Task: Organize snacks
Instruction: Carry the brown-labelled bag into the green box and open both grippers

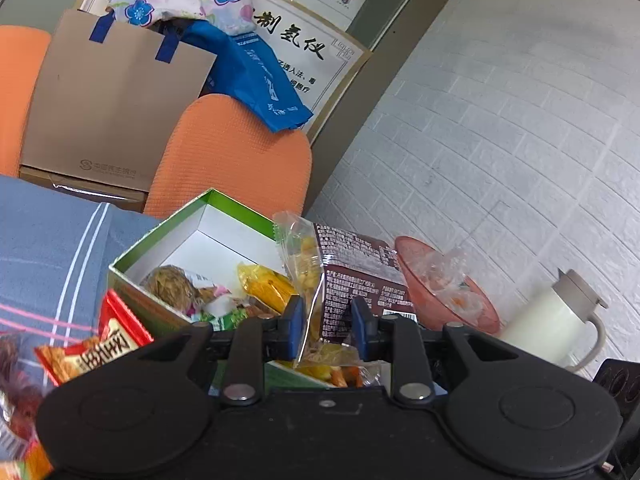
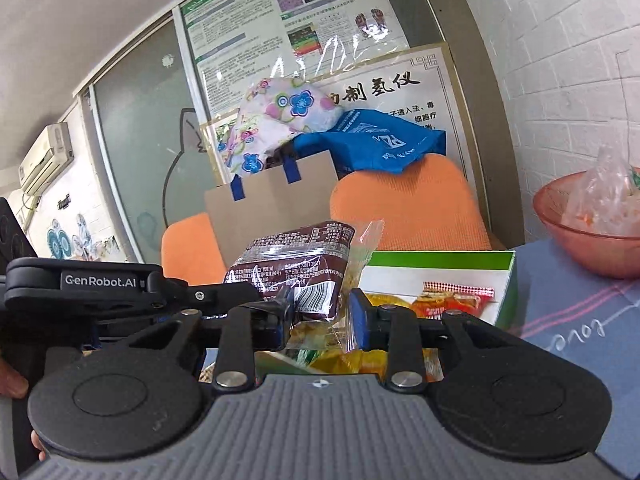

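Observation:
A green box [image 1: 132, 254] with a white inside holds several snack packs. My left gripper [image 1: 326, 330] has its jaws closed around a dark brown snack pack [image 1: 356, 276] and a clear bag of yellow snacks [image 1: 306, 264], held above the box's near corner. A red snack packet [image 1: 96, 350] lies at the lower left. In the right wrist view my right gripper [image 2: 320, 322] has its jaws around the same brown pack [image 2: 296, 272] and clear bag [image 2: 356, 268], in front of the green box [image 2: 440, 268]. The left gripper's arm reaches in from the left.
A pink bowl [image 1: 452, 292] with a plastic bag stands to the right, also in the right wrist view [image 2: 580, 240]. A white kettle [image 1: 556, 320] is beyond it. Orange chairs [image 1: 232, 152], a brown paper bag [image 1: 108, 96] and a blue bag [image 1: 256, 76] stand behind the blue tablecloth [image 2: 580, 320].

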